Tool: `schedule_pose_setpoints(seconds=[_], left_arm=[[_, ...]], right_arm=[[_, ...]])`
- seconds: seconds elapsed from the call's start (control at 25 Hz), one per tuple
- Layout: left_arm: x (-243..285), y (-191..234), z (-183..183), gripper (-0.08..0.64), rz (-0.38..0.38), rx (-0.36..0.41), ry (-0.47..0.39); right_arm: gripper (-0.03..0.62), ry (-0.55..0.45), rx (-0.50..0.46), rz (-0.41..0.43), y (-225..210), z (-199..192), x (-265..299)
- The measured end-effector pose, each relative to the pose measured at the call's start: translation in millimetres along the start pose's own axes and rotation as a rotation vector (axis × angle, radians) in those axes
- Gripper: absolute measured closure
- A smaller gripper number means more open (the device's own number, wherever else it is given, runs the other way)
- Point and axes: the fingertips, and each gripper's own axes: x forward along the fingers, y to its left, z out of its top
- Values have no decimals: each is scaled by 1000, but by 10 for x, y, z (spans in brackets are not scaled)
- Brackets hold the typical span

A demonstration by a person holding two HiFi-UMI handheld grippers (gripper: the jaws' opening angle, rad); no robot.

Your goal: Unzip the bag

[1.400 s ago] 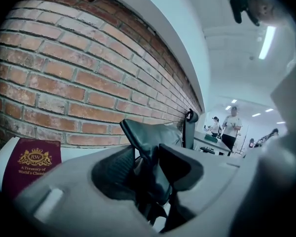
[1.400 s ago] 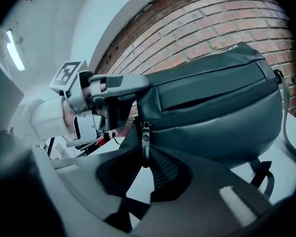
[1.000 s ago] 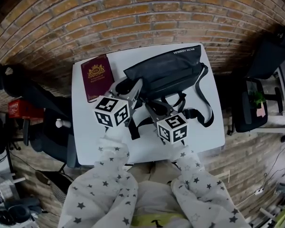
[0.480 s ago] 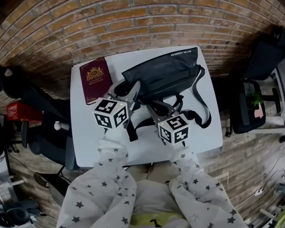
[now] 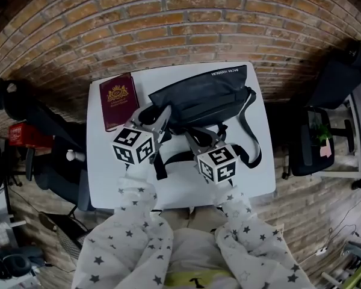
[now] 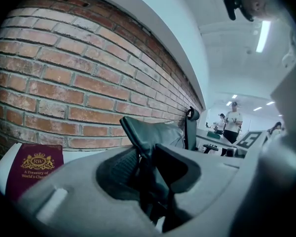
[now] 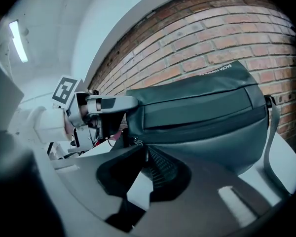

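two grips set: left gripper (image 5: 159,117) clamps bag (image 5: 206,95) end, right gripper (image 5: 196,138) nips zip pull (image 7: 134,142); next, likely draw pull toward frame right.

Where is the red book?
In the head view, the book lies at the table's far-left corner, left of the bag.

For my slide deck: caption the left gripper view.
Left gripper clamps one end of the dark bag; a maroon book lies on the white table against a brick wall.
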Motion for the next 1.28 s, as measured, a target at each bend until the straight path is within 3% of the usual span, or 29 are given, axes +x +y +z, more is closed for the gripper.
schedule_pose_setpoints(seconds=[0.28, 1.0, 1.28], left_arm=[[2, 21, -7, 457, 22, -5, -3], [-3, -6, -26, 457, 75, 5, -11], [-7, -10, -27, 457, 99, 6, -21]], right_arm=[[548, 14, -24, 20, -75, 39, -19], [548, -12, -6, -32, -464, 96, -249], [548, -39, 30, -89, -715, 141, -369]])
